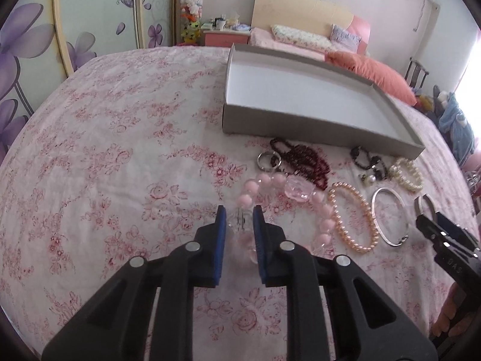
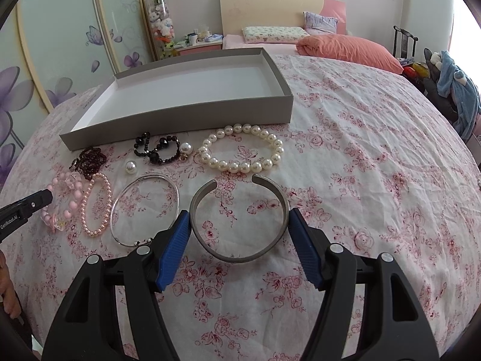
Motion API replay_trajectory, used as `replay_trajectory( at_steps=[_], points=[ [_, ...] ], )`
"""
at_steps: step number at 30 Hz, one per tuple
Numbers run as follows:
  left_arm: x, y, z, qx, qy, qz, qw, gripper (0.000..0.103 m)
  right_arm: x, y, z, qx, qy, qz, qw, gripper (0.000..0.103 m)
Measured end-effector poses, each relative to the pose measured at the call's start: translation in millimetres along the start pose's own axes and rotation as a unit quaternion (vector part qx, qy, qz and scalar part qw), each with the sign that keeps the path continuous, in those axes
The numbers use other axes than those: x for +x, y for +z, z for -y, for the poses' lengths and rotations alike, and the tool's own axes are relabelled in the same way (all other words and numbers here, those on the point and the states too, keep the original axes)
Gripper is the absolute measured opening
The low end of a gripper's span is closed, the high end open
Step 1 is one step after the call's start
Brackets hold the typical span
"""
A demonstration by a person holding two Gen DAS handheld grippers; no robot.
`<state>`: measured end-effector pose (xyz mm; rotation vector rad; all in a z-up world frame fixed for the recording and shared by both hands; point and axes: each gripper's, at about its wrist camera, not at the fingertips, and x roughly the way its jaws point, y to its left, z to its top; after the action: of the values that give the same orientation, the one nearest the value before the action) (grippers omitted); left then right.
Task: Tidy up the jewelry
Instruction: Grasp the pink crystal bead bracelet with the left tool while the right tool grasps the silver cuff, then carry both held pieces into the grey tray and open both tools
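Observation:
On the floral bedspread lies a pink bead bracelet [image 1: 326, 225] with clear faceted beads. My left gripper [image 1: 239, 210] is down on its near side, and the blue pads press on a clear bead, so it is shut on the bracelet. From the right wrist view the same gripper [image 2: 39, 198] comes in at the left edge onto the pink beads [image 2: 72, 201]. My right gripper [image 2: 239, 212] stands wide, with both pads against the sides of a grey metal cuff bangle [image 2: 240, 258] that rests flat on the bed. An open grey box [image 2: 180, 120] sits behind the jewelry.
Between the box [image 1: 300, 126] and the grippers lie a white pearl bracelet [image 2: 240, 167], a thin silver bangle [image 2: 150, 175], a peach pearl bracelet [image 2: 87, 198], dark red beads [image 2: 90, 159], black beads [image 2: 156, 150] and a loose pearl [image 2: 131, 167]. Pillows lie beyond.

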<state>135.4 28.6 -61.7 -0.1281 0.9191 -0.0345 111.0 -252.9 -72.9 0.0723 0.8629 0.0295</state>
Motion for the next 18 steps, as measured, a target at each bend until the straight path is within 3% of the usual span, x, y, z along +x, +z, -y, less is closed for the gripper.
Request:
replay_trajectory(
  at_steps=[18],
  points=[
    [-61.9,1.3,10.4,0.016,-0.074,0.102,0.9918,0.018,-21.7,5.5,4.3,0.011,0.03,0.06,0.998,0.066]
  ],
)
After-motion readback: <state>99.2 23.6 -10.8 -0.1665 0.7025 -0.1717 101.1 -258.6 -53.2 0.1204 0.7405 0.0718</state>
